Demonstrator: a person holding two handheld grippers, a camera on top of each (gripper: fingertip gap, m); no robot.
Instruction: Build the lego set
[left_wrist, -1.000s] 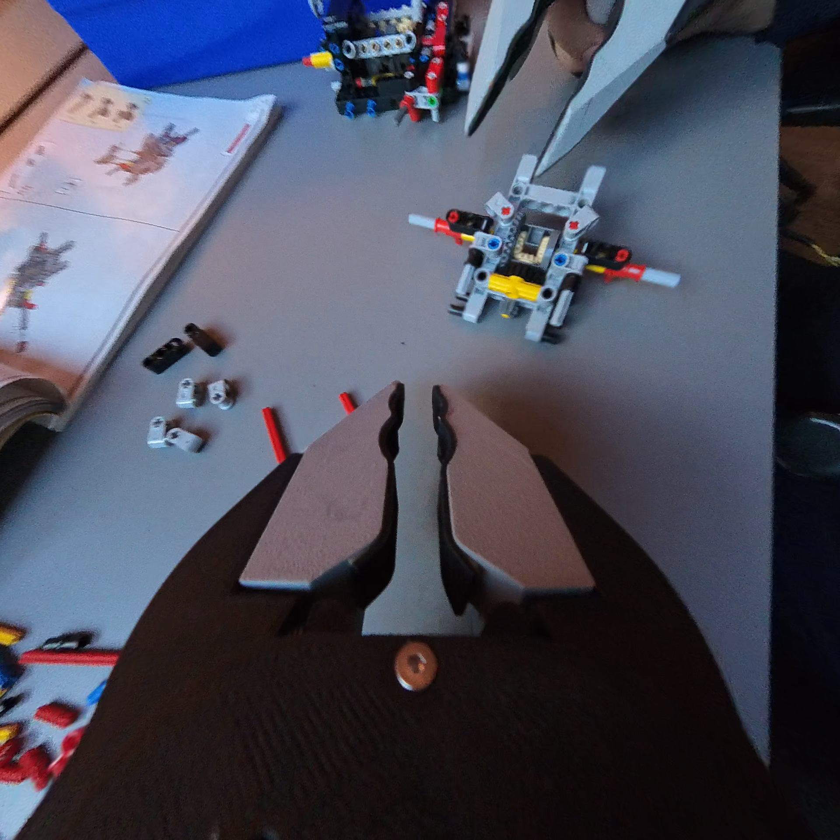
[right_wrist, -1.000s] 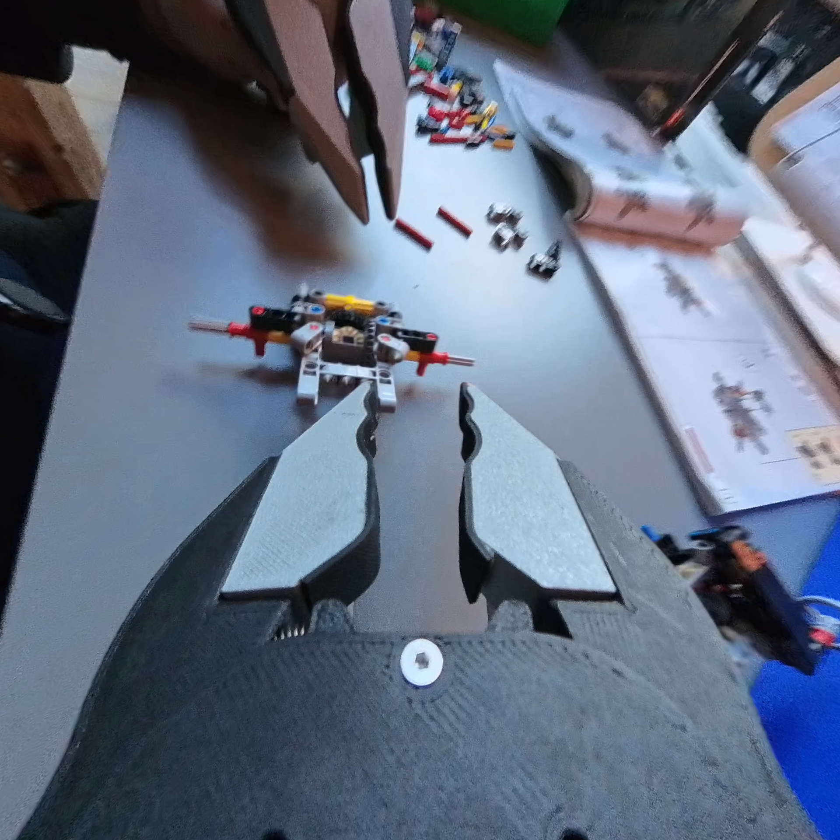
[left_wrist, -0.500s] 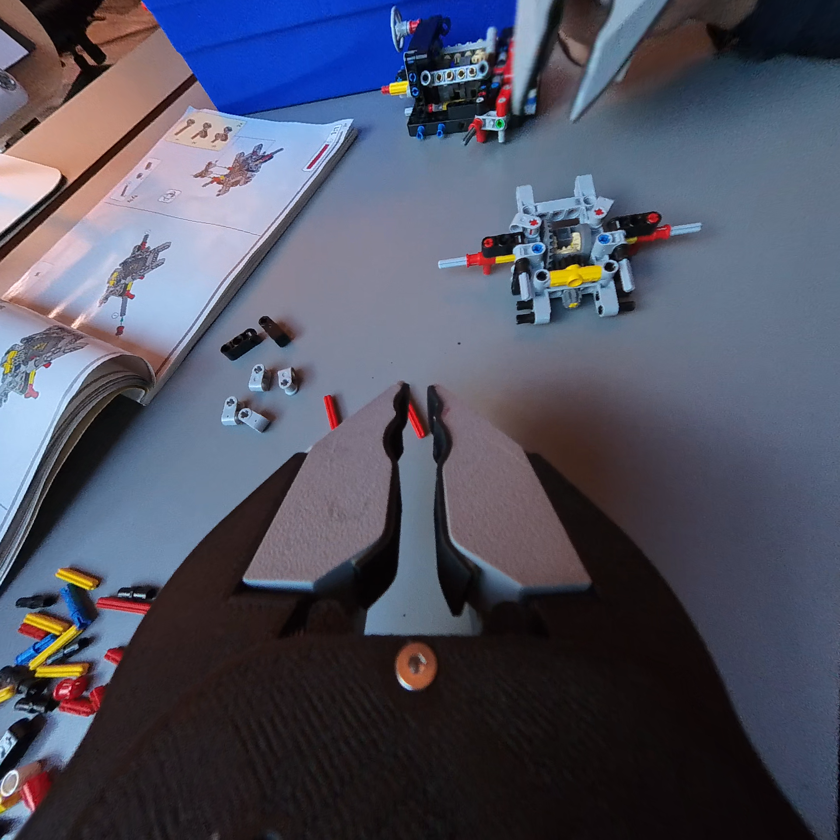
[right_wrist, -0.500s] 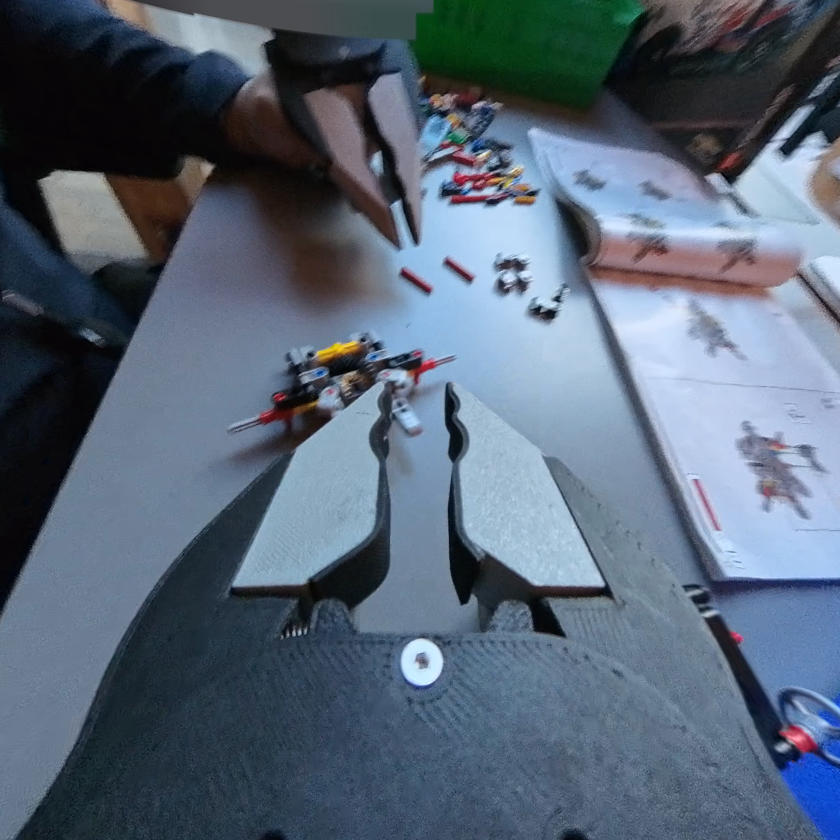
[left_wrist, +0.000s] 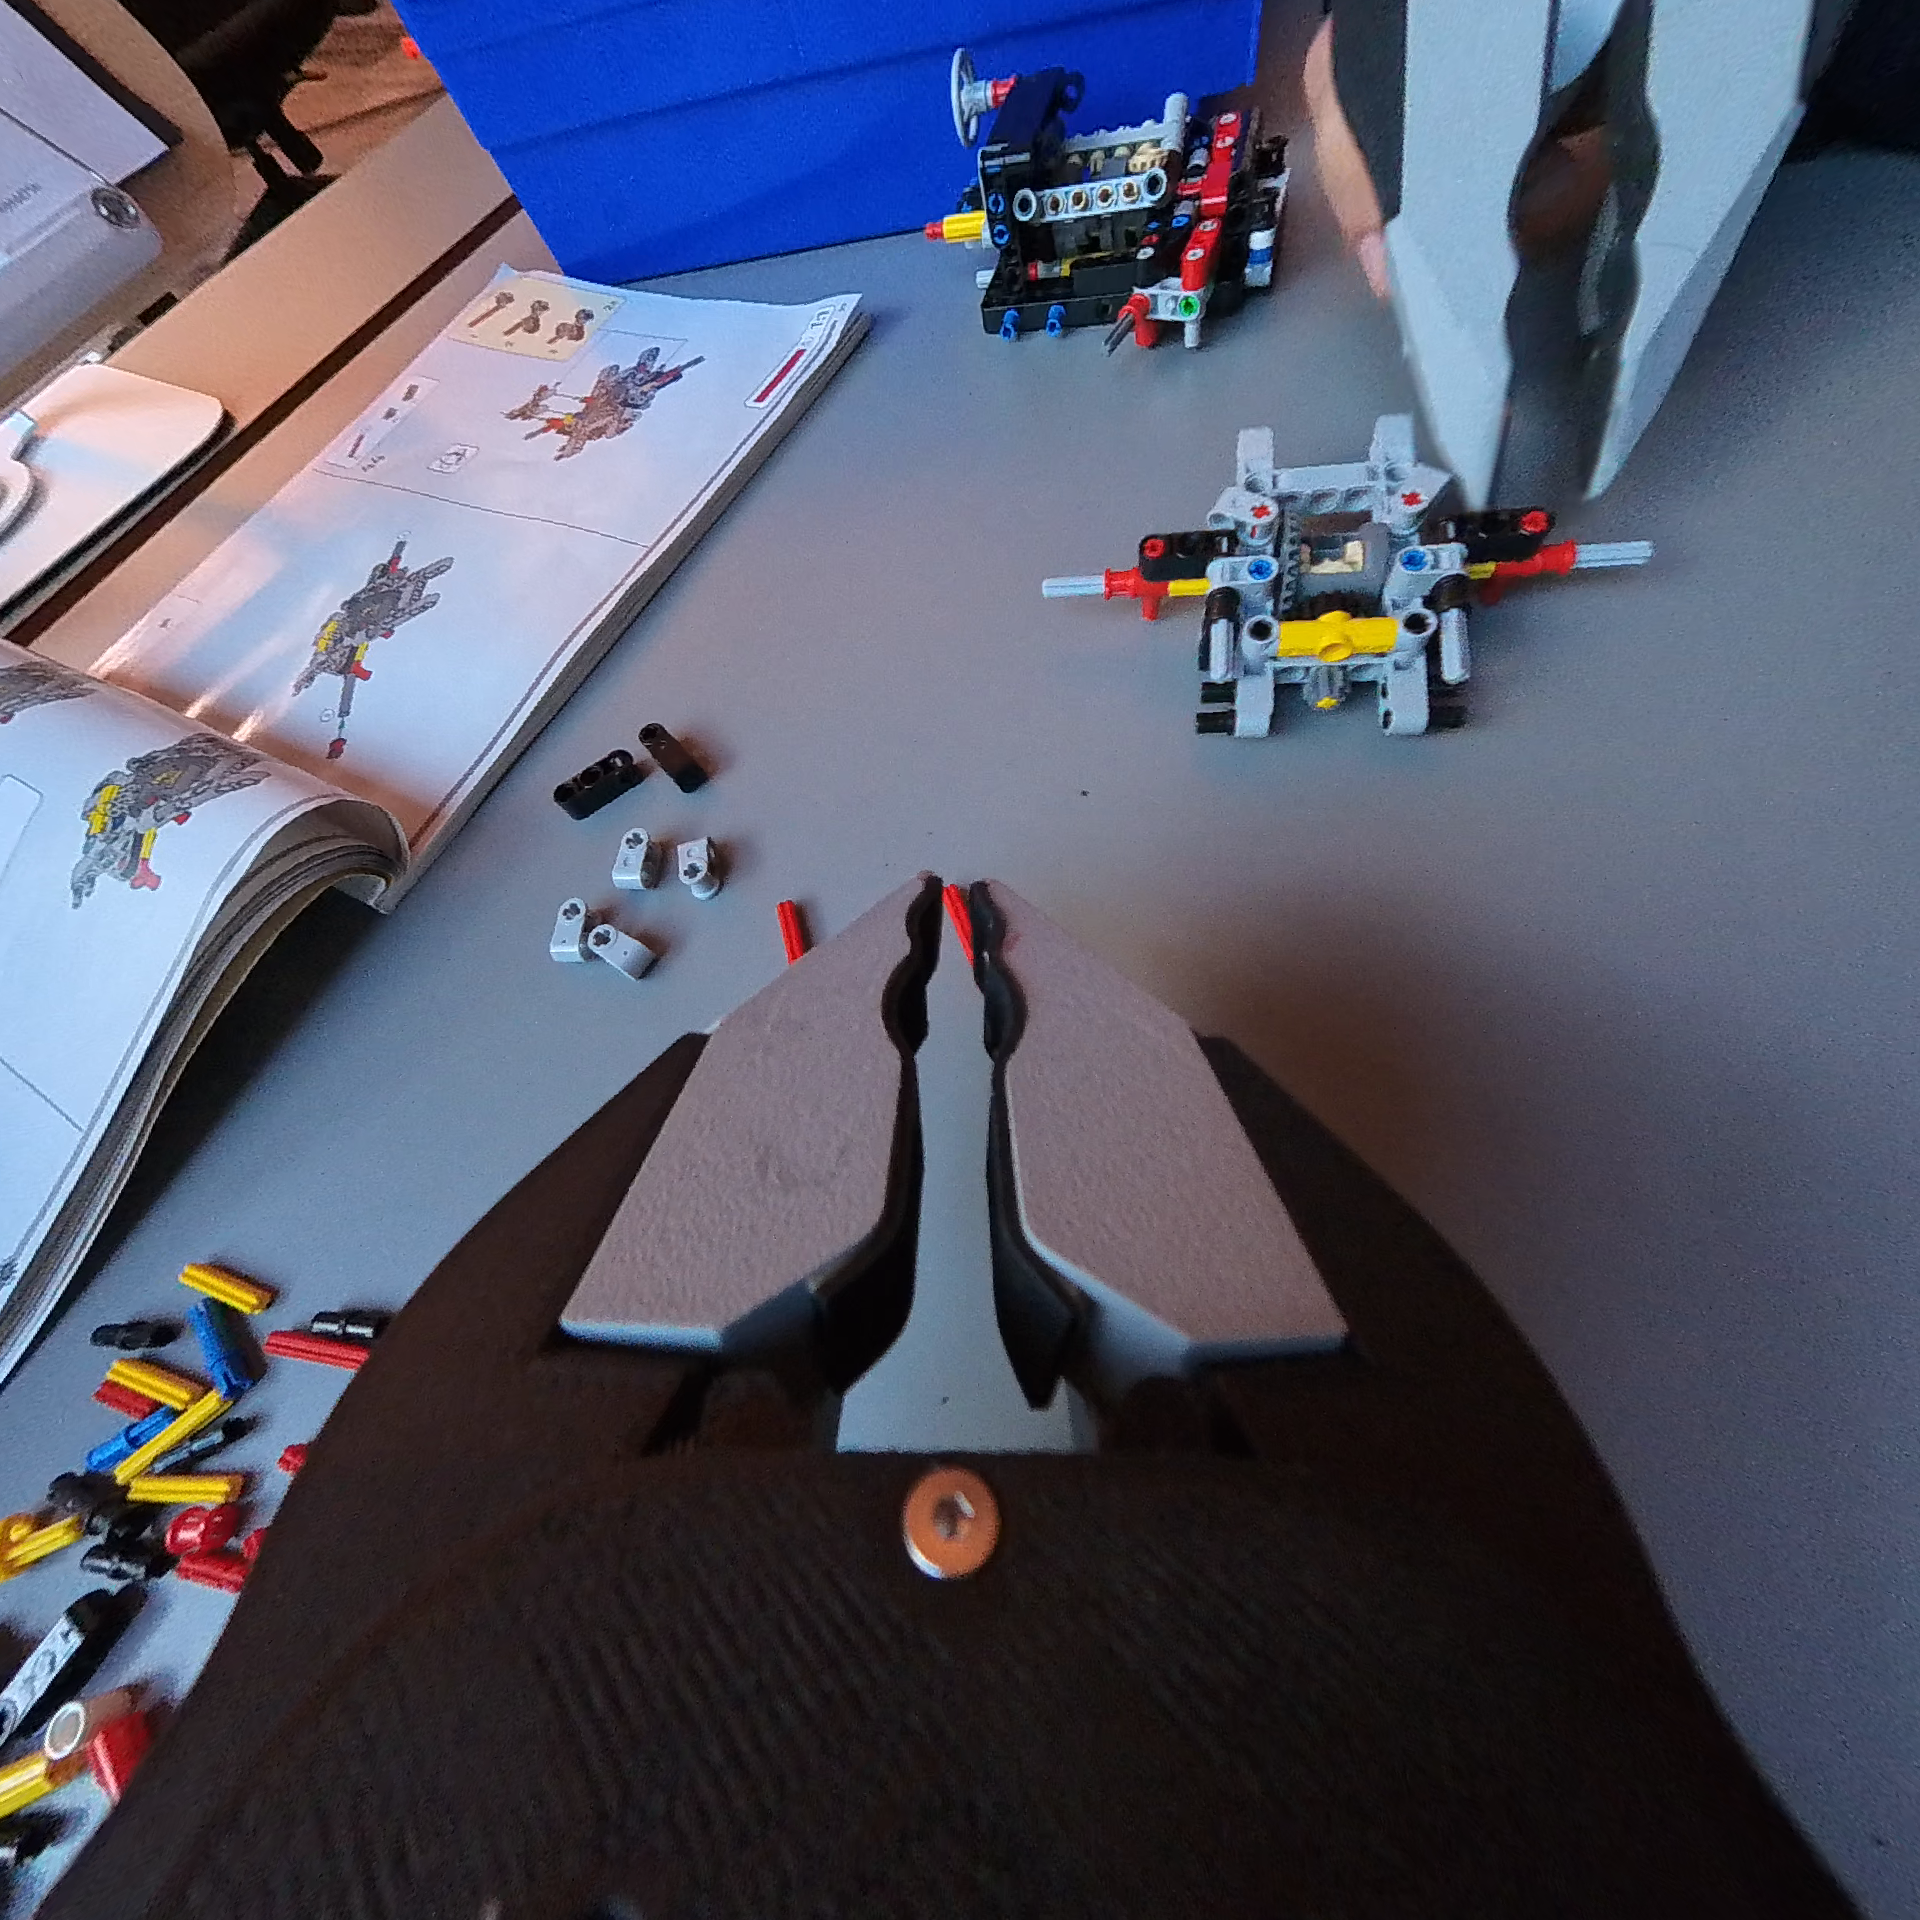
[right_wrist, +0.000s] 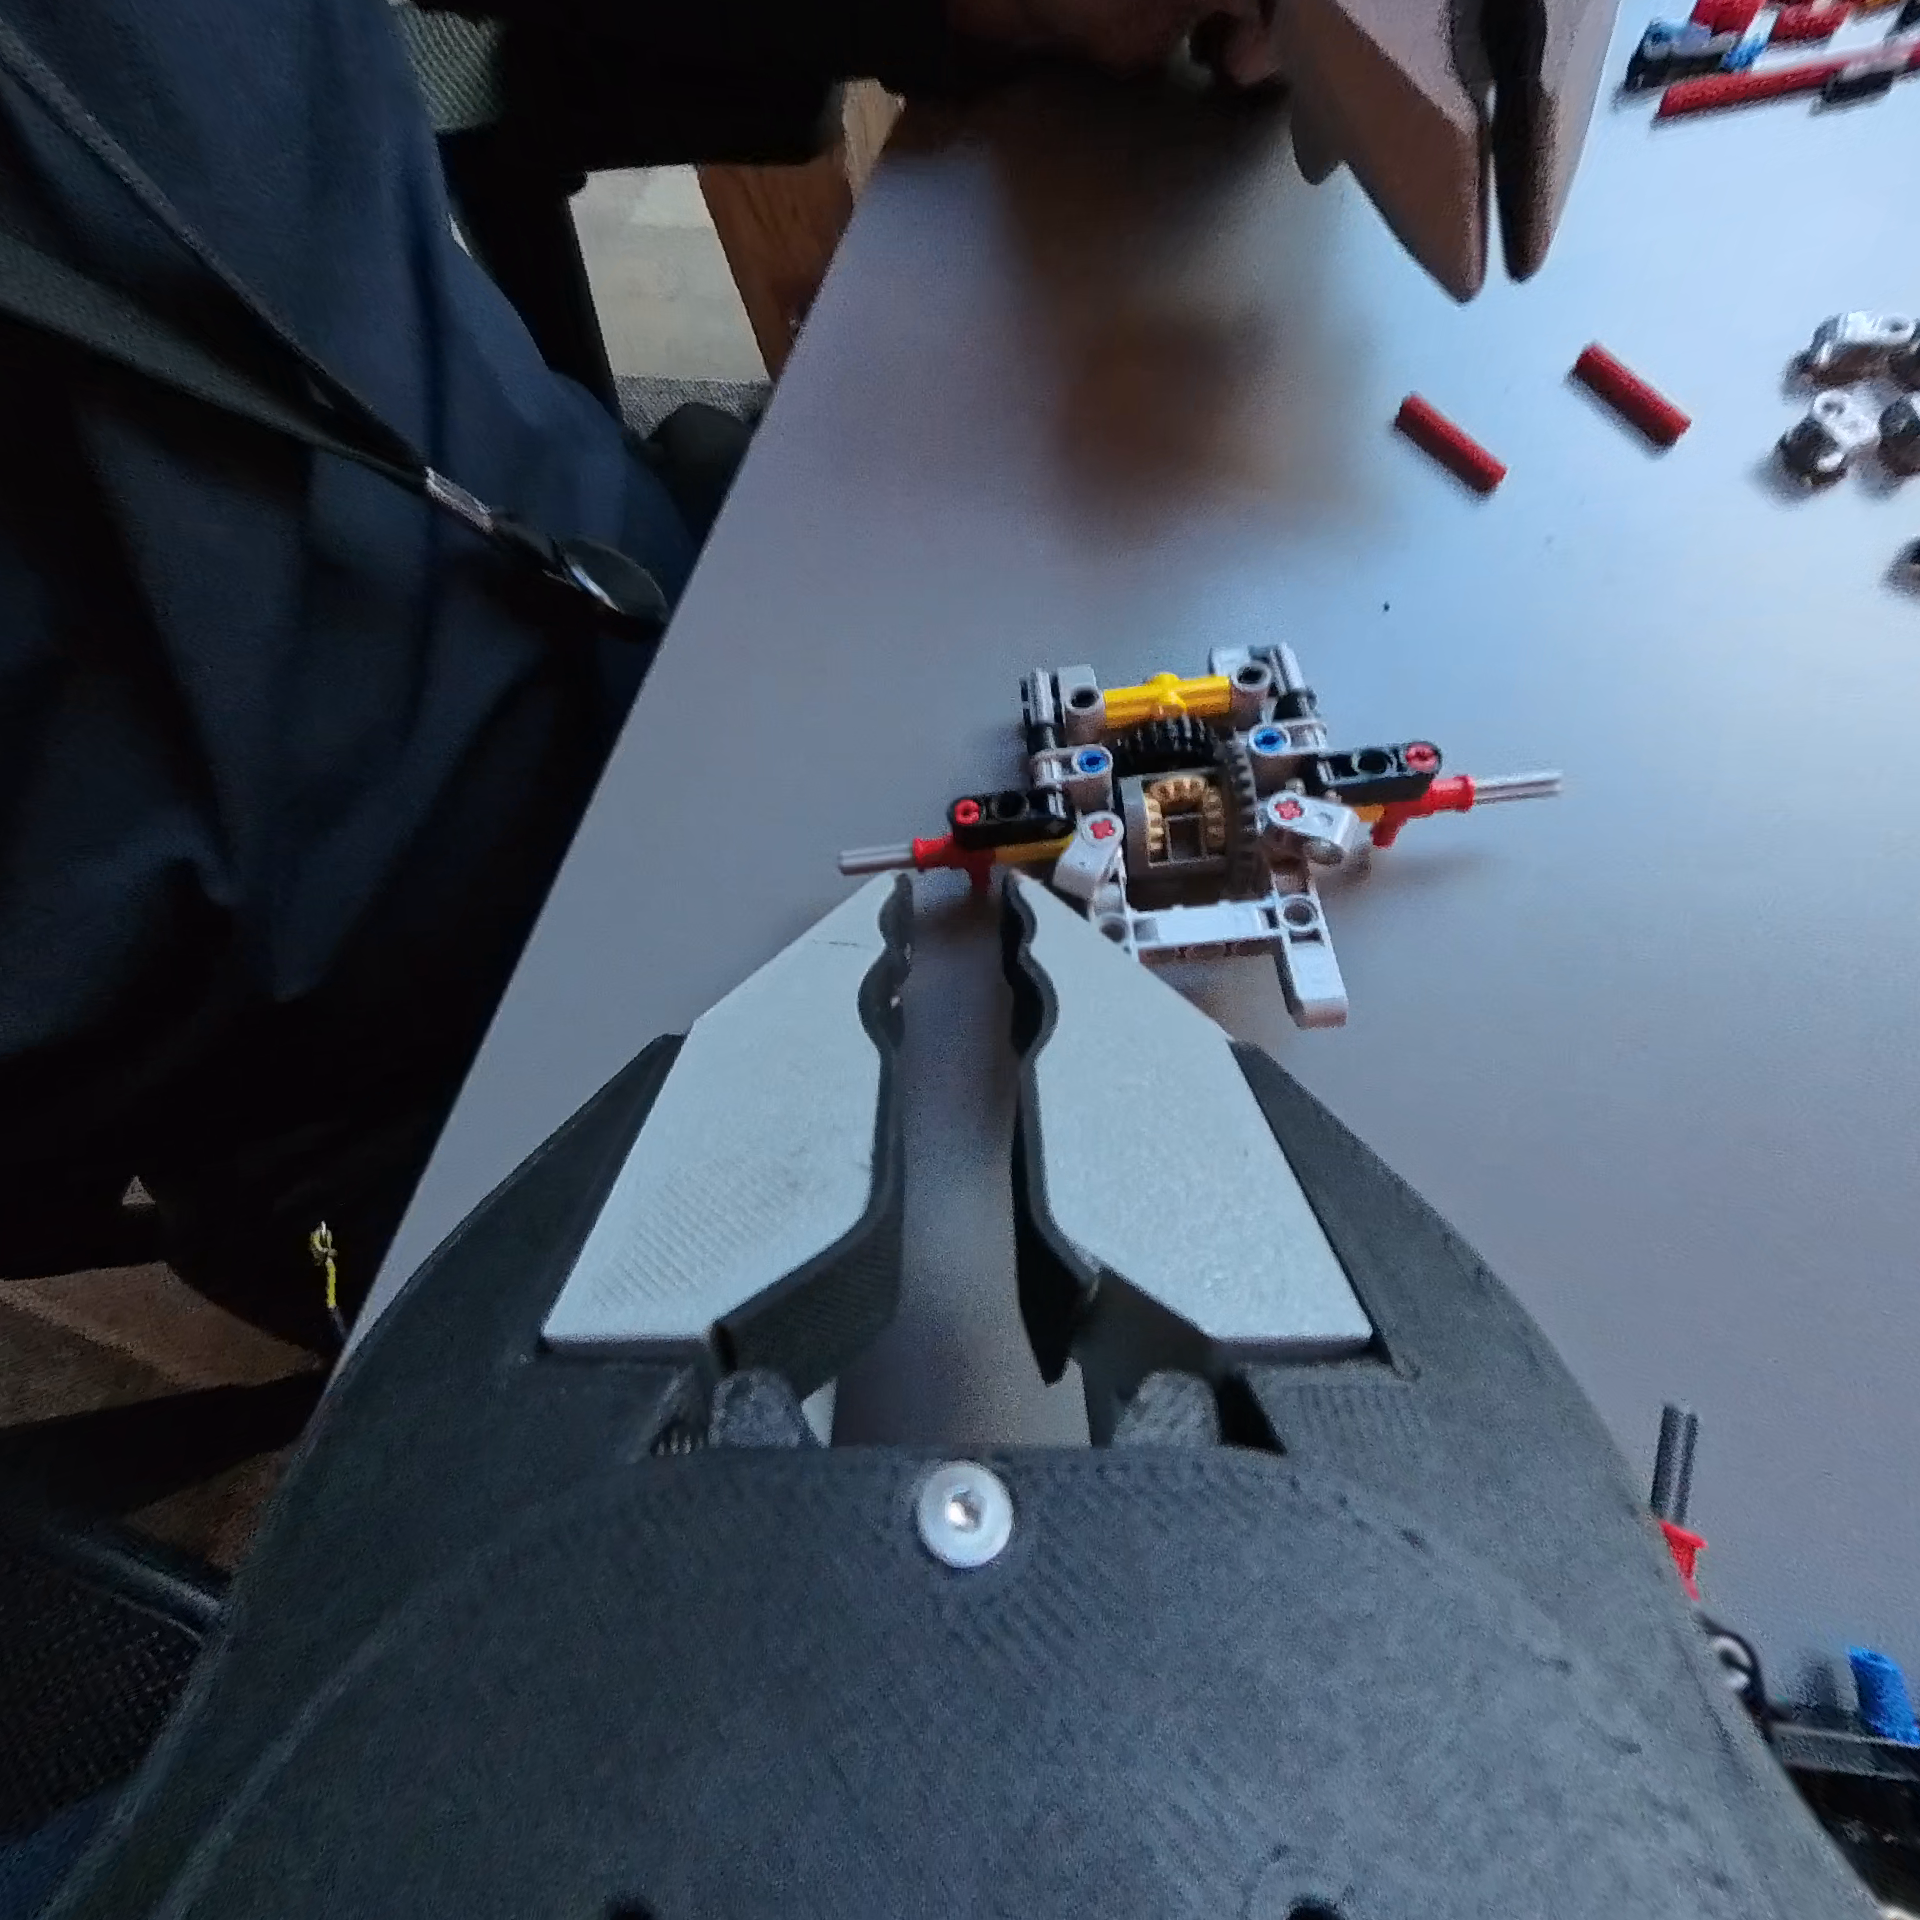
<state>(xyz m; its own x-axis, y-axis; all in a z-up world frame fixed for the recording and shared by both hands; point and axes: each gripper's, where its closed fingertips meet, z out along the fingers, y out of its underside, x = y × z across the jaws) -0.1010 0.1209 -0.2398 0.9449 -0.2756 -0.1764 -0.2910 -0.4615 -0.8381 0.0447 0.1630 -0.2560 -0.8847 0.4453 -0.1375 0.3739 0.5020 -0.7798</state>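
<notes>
Hovering above the grey tabletop (left_wrist: 1039, 416), the left tool (left_wrist: 951, 894) is clenched almost fully, its two tips leaving only a slit and grasping nothing. One short red plastic rod (left_wrist: 958, 920) shows through that slit. The right wrist view shows it lying flat on the tabletop below the raised tips, with a second short red rod (left_wrist: 792, 928) near it. Four small light-grey connector pieces (left_wrist: 634, 894) and two black stubby beams (left_wrist: 623, 769) lie to the left of the rods, beside an open instruction booklet (left_wrist: 468, 499).

The right tool (right_wrist: 951, 894) is released, with its fingers a little apart and bare tabletop between them. Its tips sit just beside the small grey, black, red and yellow brick assembly with side axles (right_wrist: 1184, 810), close to a red pin on the assembly's near side, and I cannot tell whether they touch it. A larger black brick model (left_wrist: 1122, 218) stands farther back against a blue box (left_wrist: 779, 125), and a scatter of loose coloured pins (left_wrist: 156, 1434) lies at the left edge.
</notes>
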